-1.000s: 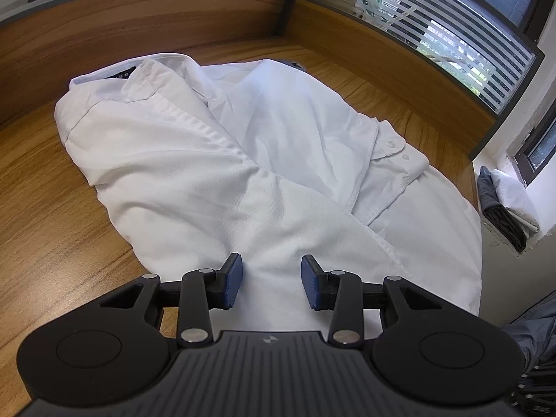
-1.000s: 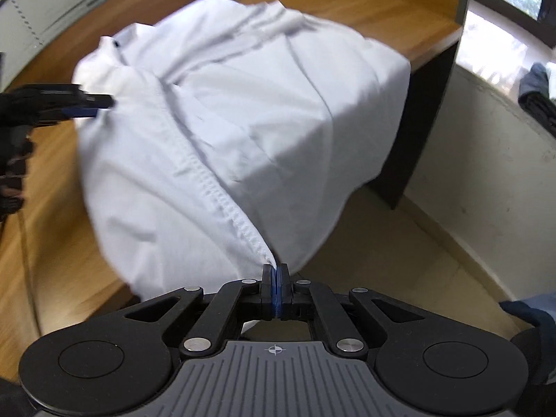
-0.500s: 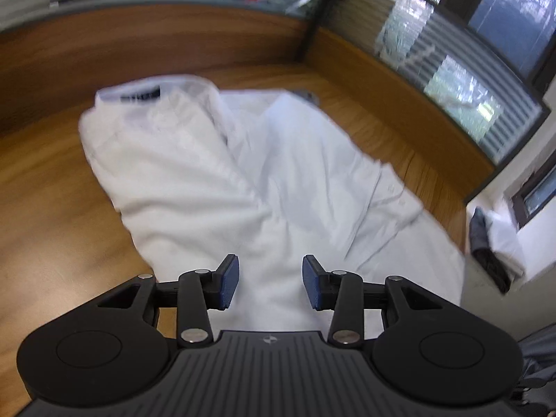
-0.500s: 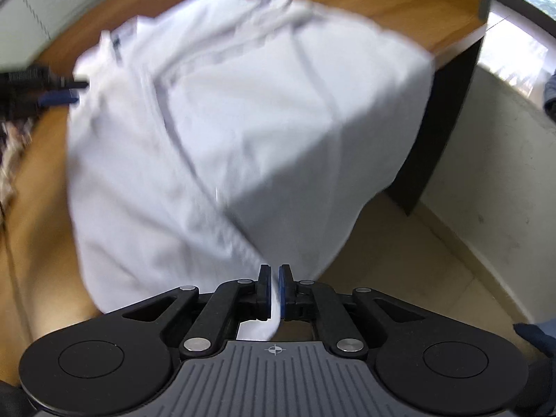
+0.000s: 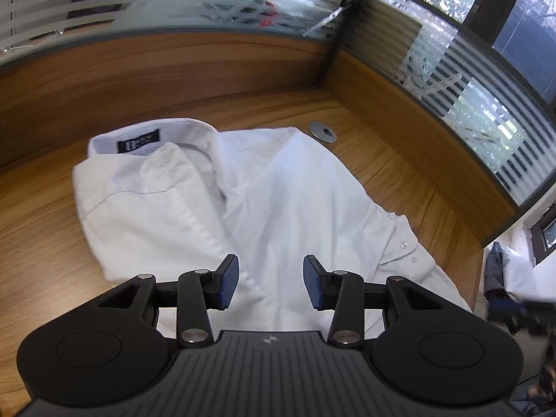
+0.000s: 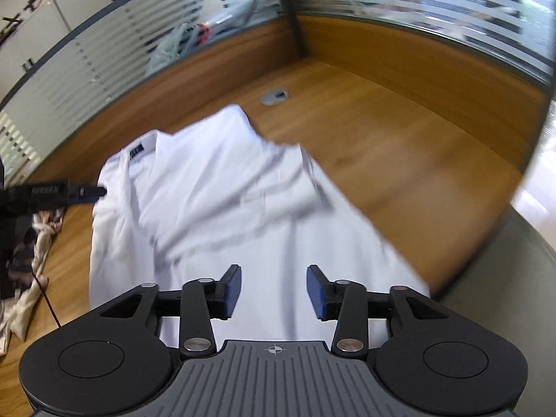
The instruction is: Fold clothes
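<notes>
Left gripper (image 5: 271,286): I have it released, its blue pads apart with only air between them, hovering over the lower half of the shirt.
Right gripper (image 6: 274,292): its jaws have just been opening and I see nothing between them; it holds nothing.
Shirt (image 5: 278,208): white, lying on the wooden worktop (image 5: 399,173), collar (image 5: 149,139) with a dark label at the far end, buttoned cuff (image 5: 406,246) folded across on the right, hem draped off the near edge.
Handling: I judge it light, limp and thin; it will sag and crease wherever unsupported, and slides easily on smooth wood.
Where to take hold: I'd pinch a doubled edge, hem corner or shoulder seam, not flat single cloth.
Risk: the overhanging hem may drag the rest off.
Beside: another crumpled garment (image 6: 31,271) lies left of the shirt.
</notes>
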Motion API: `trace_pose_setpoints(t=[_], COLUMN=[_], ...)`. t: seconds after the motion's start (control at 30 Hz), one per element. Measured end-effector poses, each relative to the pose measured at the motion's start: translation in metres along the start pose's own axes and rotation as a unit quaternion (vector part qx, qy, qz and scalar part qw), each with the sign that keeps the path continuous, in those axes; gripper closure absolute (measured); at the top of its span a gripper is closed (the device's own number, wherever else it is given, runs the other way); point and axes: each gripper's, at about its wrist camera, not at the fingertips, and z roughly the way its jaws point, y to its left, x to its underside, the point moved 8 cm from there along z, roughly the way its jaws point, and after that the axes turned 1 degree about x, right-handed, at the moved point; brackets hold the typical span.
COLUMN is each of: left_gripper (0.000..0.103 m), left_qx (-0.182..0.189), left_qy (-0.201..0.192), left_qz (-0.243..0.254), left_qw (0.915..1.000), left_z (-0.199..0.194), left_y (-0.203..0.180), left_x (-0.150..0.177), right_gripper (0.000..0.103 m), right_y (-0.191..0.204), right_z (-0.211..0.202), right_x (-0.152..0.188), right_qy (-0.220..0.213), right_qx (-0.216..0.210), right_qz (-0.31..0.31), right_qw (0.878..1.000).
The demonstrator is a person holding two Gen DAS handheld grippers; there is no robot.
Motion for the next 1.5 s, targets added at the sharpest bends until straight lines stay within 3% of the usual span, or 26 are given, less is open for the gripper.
trace_pose_setpoints(t=[0.13, 0.3, 0.57, 0.7, 0.87, 1.0, 1.2, 1.23, 1.27, 1.3, 1.4, 1.5], left_gripper=[0.055, 0.05, 0.046, 0.041, 0.041, 0.041, 0.041, 0.043, 0.057, 0.082, 0.097, 0.102], left_qx=[-0.014, -0.038, -0.062, -0.065, -0.077, -0.114, -0.167, -0.173, -0.178, -0.18, -0.164, -0.138], left_qy=[0.018, 0.019, 0.032, 0.052, 0.084, 0.107, 0.128, 0.127, 0.125, 0.122, 0.114, 0.108], left_qz=[-0.02, -0.055, -0.072, -0.041, 0.025, 0.08, 0.12, 0.123, 0.125, 0.125, 0.109, 0.081], left_qw=[0.9995, 0.9976, 0.995, 0.9957, 0.9931, 0.9845, 0.9702, 0.969, 0.9681, 0.968, 0.9737, 0.9812], left_z=[0.019, 0.043, 0.107, 0.149, 0.2, 0.231, 0.255, 0.256, 0.256, 0.255, 0.246, 0.232], left_y=[-0.015, -0.03, -0.054, -0.076, -0.101, -0.108, -0.101, -0.098, -0.096, -0.094, -0.087, -0.082], left_x=[-0.015, -0.06, -0.14, -0.159, -0.16, -0.153, -0.143, -0.141, -0.14, -0.14, -0.141, -0.145], right_gripper=[0.048, 0.048, 0.048, 0.053, 0.063, 0.074, 0.08, 0.082, 0.085, 0.086, 0.092, 0.095], right_y=[-0.016, -0.036, -0.057, -0.058, -0.054, -0.054, -0.056, -0.055, -0.055, -0.055, -0.054, -0.049], right_z=[0.046, 0.099, 0.132, 0.132, 0.132, 0.133, 0.133, 0.133, 0.133, 0.133, 0.129, 0.119], right_x=[-0.043, -0.074, -0.077, -0.071, -0.064, -0.061, -0.057, -0.058, -0.058, -0.058, -0.059, -0.063], right_qy=[0.013, 0.045, 0.1, 0.121, 0.129, 0.131, 0.126, 0.125, 0.123, 0.121, 0.112, 0.096], right_qx=[-0.034, -0.053, -0.096, -0.122, -0.139, -0.144, -0.145, -0.143, -0.142, -0.142, -0.144, -0.142], right_qz=[-0.035, -0.062, -0.022, -0.003, 0.019, 0.041, 0.069, 0.071, 0.073, 0.076, 0.084, 0.087], right_qw=[0.999, 0.996, 0.99, 0.985, 0.982, 0.98, 0.979, 0.979, 0.979, 0.979, 0.98, 0.981])
